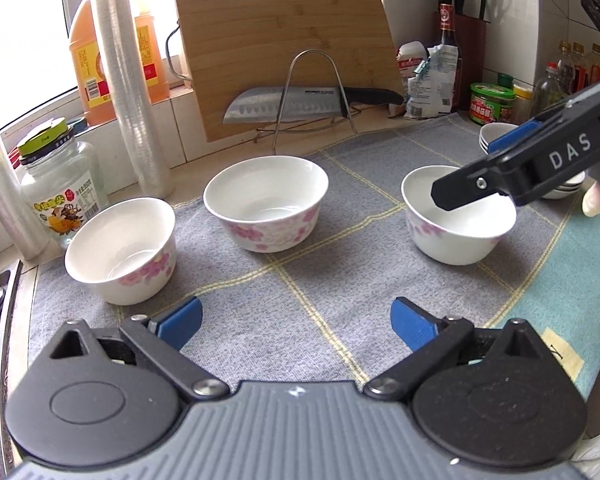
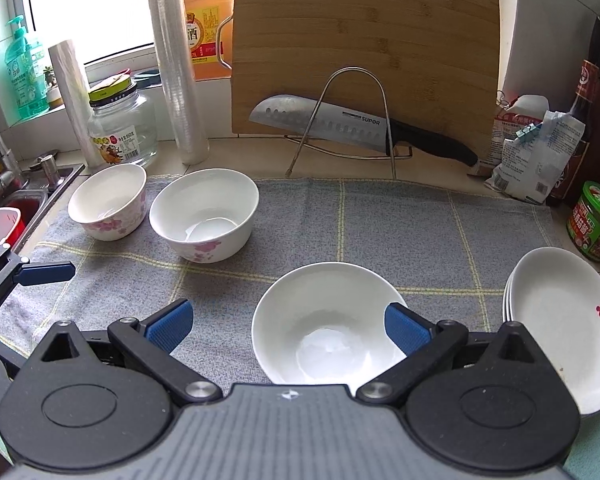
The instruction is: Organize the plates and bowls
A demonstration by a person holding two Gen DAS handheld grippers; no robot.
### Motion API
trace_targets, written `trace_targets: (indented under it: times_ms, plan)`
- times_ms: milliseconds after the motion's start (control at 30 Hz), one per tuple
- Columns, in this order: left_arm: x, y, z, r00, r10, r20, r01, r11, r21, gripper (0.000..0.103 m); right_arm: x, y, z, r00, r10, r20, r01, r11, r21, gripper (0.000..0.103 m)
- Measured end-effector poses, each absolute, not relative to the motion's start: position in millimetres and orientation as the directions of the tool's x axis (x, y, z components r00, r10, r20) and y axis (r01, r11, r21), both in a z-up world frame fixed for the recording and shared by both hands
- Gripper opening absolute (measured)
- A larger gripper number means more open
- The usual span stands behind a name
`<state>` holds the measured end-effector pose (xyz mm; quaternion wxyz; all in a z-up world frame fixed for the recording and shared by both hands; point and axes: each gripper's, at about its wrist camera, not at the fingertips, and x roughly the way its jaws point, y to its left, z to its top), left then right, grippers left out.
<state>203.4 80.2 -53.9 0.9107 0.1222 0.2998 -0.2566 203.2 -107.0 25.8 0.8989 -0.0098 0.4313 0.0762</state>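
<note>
My left claw [image 1: 296, 322] hangs wide above the grey cloth [image 1: 260, 300], holding nothing. My right claw [image 2: 288, 326] is wide too, one finger [image 2: 406, 328] over the near bowl's [image 2: 324, 324] rim and the other outside it; whether it touches, I cannot tell. Two flowered bowls [image 2: 204, 216] stand side by side at the cloth's far left. A stack of plates [image 2: 560, 328] sits just right of the near bowl. A cutting board [image 2: 364, 48] leans behind, a knife [image 2: 356, 126] on its rack.

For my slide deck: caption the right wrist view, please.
Open right gripper hovers over a white bowl beside stacked plates.
</note>
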Motion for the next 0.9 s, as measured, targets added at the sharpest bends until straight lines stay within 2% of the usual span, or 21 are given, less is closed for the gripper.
trace_targets:
  times_ms: [300, 467, 667, 900]
  plan:
    - [214, 64, -50, 0.738, -0.262, -0.622, 0.381, 0.923, 0.063, 0.100, 236, -110, 25, 0.598, 0.270, -0.754, -0.355, 0.933, 0.052, 0.103]
    - [218, 50, -48, 0.767, -0.194, -0.611, 0.333, 0.935, 0.122, 0.100, 259, -111, 21, 0.556, 0.367, -0.746, -0.447, 0.889, 0.104, 0.103]
    - [235, 41, -49, 0.761, -0.207, -0.614, 0.353, 0.927, 0.125, 0.100, 285, -101, 17, 0.528, 0.390, -0.755, -0.500, 0.861, 0.095, 0.103]
    - [262, 39, -59, 0.746, -0.263, -0.612, 0.408, 0.907, 0.107, 0.099, 310, -92, 16, 0.525, 0.364, -0.769, -0.478, 0.874, 0.088, 0.103]
